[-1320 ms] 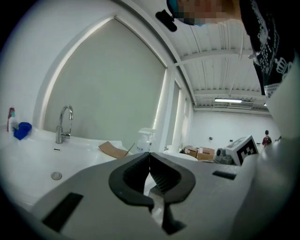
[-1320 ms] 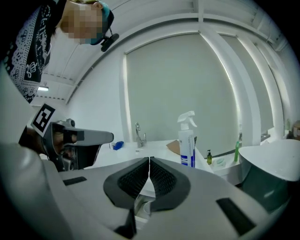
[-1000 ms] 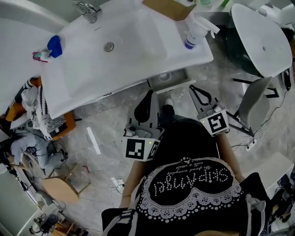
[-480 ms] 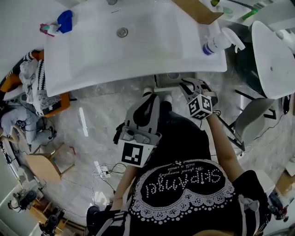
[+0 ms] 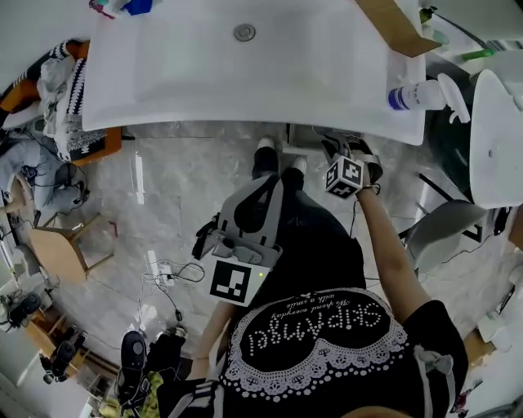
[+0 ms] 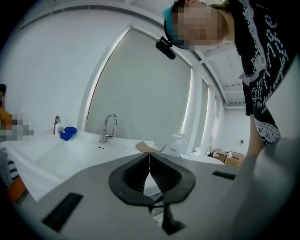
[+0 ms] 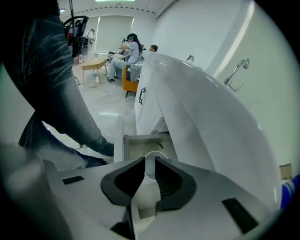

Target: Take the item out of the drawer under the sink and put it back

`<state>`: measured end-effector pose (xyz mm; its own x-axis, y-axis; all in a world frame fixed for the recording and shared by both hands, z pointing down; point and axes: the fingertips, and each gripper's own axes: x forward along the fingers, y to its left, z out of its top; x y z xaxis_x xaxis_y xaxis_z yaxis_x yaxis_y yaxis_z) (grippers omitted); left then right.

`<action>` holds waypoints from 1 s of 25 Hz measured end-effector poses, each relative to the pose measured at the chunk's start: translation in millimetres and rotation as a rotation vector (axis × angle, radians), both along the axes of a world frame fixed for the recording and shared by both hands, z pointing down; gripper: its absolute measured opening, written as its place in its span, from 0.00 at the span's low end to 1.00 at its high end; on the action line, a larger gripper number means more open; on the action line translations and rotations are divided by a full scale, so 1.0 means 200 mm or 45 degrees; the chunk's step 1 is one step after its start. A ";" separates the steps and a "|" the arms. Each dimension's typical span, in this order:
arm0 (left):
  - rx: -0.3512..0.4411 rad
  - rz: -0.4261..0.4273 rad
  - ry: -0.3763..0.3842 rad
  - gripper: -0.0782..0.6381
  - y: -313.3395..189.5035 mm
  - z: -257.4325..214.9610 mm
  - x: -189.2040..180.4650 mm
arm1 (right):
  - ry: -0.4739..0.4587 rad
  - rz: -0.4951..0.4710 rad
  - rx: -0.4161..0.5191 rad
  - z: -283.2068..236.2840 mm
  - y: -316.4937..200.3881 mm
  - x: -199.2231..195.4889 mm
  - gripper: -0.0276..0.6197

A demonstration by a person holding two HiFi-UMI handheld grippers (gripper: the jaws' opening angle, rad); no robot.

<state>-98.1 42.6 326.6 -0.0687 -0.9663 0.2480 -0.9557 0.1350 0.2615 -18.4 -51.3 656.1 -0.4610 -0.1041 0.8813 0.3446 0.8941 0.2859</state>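
Left gripper point(image 6: 149, 157) pinched closed, empty, next to person's jeans point(image 5: 315, 237). Right gripper point(image 7: 150, 157) jaws just been opening, now partway apart, gripping nothing. Round white item point(image 7: 150, 168) shows in gap, sitting in open drawer point(image 7: 140, 142) under sink point(image 5: 245, 90). Counter overhang crowds it, tbh. Spray bottle point(image 5: 413, 96), cardboard point(image 5: 392, 24) on top. Pale marble floor point(image 5: 163, 196), grey chair point(image 5: 437, 229).

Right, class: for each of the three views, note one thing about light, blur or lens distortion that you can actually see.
Head view: even light, sharp, the white sink nearly washed out. Left gripper view: black corners from the wide lens, the faucet crisp. Right gripper view: the sink's straight front edge bows into a curve; the drawer sits in shade beneath it.
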 end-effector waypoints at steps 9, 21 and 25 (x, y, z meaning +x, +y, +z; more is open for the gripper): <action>-0.077 -0.089 0.031 0.12 0.06 0.07 -0.02 | 0.099 -0.002 -0.063 0.20 -0.02 -0.03 0.15; -0.128 -0.107 0.051 0.12 0.03 0.13 0.01 | 0.176 -0.005 -0.134 0.34 -0.01 -0.08 0.15; -0.151 -0.123 0.058 0.12 0.03 0.14 0.00 | 0.203 -0.003 -0.143 0.37 -0.02 -0.10 0.15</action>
<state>-97.8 48.8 354.9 -0.1463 -0.9195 0.3649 -0.9242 0.2586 0.2809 -37.9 -55.0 729.8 -0.3148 0.0001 0.9491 0.3799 0.9164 0.1259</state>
